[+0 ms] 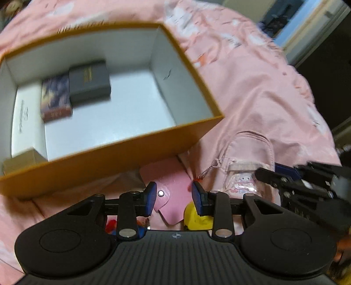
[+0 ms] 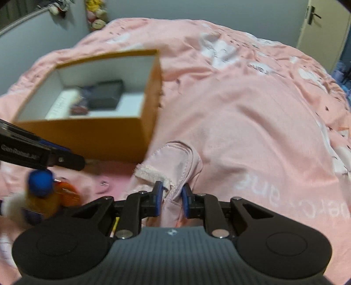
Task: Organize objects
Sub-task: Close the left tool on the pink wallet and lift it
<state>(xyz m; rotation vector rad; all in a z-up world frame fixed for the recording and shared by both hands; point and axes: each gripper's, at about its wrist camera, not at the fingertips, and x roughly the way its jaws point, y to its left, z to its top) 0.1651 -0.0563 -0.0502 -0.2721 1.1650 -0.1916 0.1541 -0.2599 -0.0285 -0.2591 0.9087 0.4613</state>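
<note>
An open orange box (image 1: 122,151) with a white inside sits on the pink bed; it also shows in the right wrist view (image 2: 87,133). In it lie a dark grey box (image 1: 88,82) and a purple card pack (image 1: 56,98). My left gripper (image 1: 174,197) is open above a pink snap case (image 1: 171,188) and a yellow toy (image 1: 197,217). My right gripper (image 2: 171,197) is shut on a fold of the pale pink pouch (image 2: 175,166), which also shows in the left wrist view (image 1: 248,157).
A toy figure with a blue cap and orange body (image 2: 48,190) lies left of the pouch. The pink printed duvet (image 2: 252,114) covers the bed. A door (image 2: 324,26) stands at the far right. Plush toys (image 2: 96,15) sit by the far wall.
</note>
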